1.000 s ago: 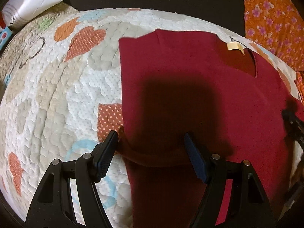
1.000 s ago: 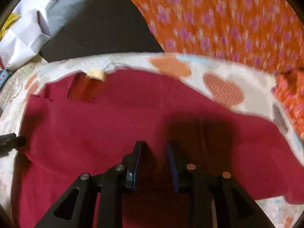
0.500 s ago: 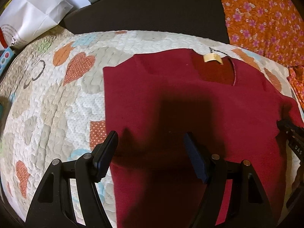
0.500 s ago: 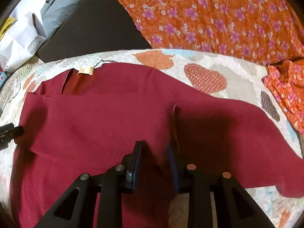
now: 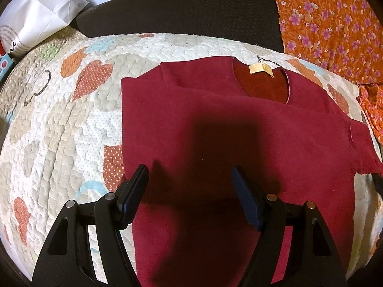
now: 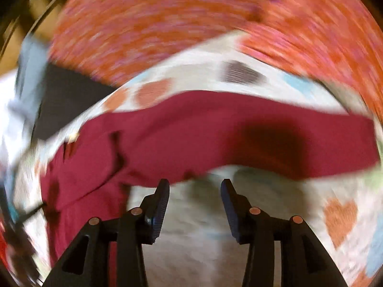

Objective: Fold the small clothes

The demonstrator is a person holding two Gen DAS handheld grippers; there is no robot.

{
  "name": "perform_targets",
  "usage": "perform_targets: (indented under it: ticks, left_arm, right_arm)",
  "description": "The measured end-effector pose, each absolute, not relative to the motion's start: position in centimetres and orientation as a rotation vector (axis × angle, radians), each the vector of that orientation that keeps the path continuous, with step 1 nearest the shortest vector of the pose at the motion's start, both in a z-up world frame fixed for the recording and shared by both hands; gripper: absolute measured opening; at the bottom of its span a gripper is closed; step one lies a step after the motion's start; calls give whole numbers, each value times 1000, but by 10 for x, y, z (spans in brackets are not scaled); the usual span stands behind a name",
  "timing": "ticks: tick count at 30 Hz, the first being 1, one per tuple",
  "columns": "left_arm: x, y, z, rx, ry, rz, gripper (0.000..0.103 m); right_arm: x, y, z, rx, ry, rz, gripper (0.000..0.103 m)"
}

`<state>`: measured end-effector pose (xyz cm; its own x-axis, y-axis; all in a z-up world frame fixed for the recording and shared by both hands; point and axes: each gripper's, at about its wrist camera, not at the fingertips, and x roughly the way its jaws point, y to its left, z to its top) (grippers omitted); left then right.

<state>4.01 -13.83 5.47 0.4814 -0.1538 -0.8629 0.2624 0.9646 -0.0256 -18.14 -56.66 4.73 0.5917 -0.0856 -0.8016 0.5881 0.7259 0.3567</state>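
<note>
Both grippers' fingers are apart, holding nothing: left gripper [image 5: 189,179] over the red shirt [image 5: 215,131]; right gripper [image 6: 195,186] should pinch the sleeve [image 6: 275,129] hem, folding inward on the quilt [image 5: 59,124]

The shirt [image 5: 239,148] is a plain deep crimson, with a pale yellow label [image 5: 261,68] at its collar toward 12 o'clock. Beneath it, the quilt [image 5: 59,124] is off-white and beige, scattered with orange, dotted rust and light blue hearts. At 1 o'clock the floral cloth [image 5: 335,19] is bright orange with small purple-pink flowers. A dark brown-black cushion [image 5: 191,12] sits at 12 o'clock, and a white paper bag [image 5: 40,16] at 10 o'clock. Both black grippers carry dark blue pads [image 5: 246,201].
</note>
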Motion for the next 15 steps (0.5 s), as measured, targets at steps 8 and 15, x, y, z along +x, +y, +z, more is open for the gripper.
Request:
perform_targets:
  ticks: [8, 15]
  left_arm:
    - [41, -140, 55, 113, 1050, -262, 73]
    - [51, -116, 65, 28, 1049, -230, 72]
  right_arm:
    - [-217, -635, 14, 1060, 622, -494, 43]
    - [-217, -661, 25, 1115, 499, -502, 35]
